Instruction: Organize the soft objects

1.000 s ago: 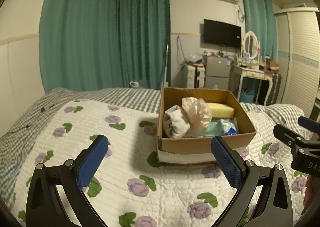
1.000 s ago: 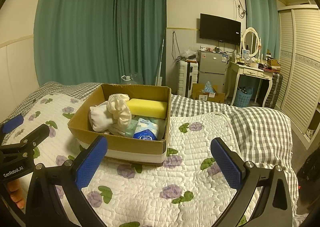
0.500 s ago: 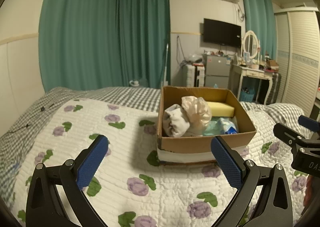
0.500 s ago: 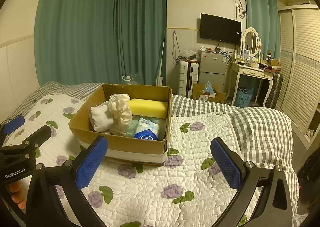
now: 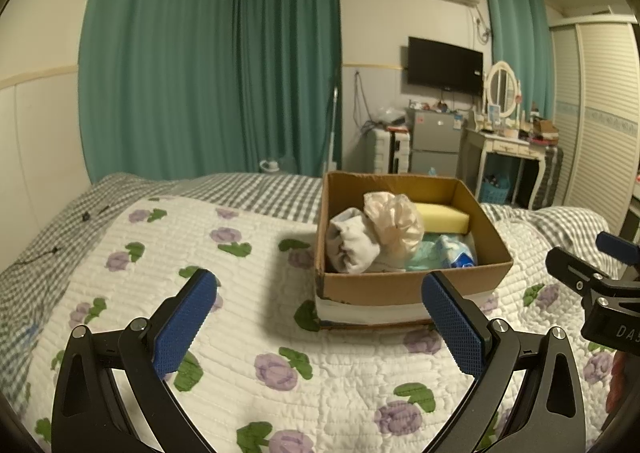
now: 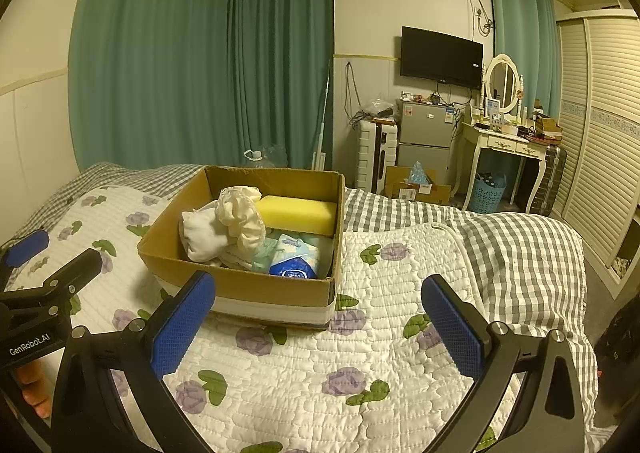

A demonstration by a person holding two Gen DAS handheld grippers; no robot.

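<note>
Two hand-held grippers (left [image 5: 320, 317], right [image 6: 318, 317]) spread wide, empty, floral quilt [image 6: 360, 365], cardboard box [image 6: 248, 285], teal curtains [image 6: 200, 53].

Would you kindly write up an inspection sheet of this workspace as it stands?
Surface: floral quilt over a checked bedspread.
Job's things: cardboard box on the quilt holds a yellow sponge, cream cloth bundle, white cloth and blue packet.
Clutter: nothing seen on the quilt.
Grippers: left gripper and right gripper open, empty, short of the box.
Cables: thin black cable on the bedspread.
Surroundings: green curtains, TV.
</note>
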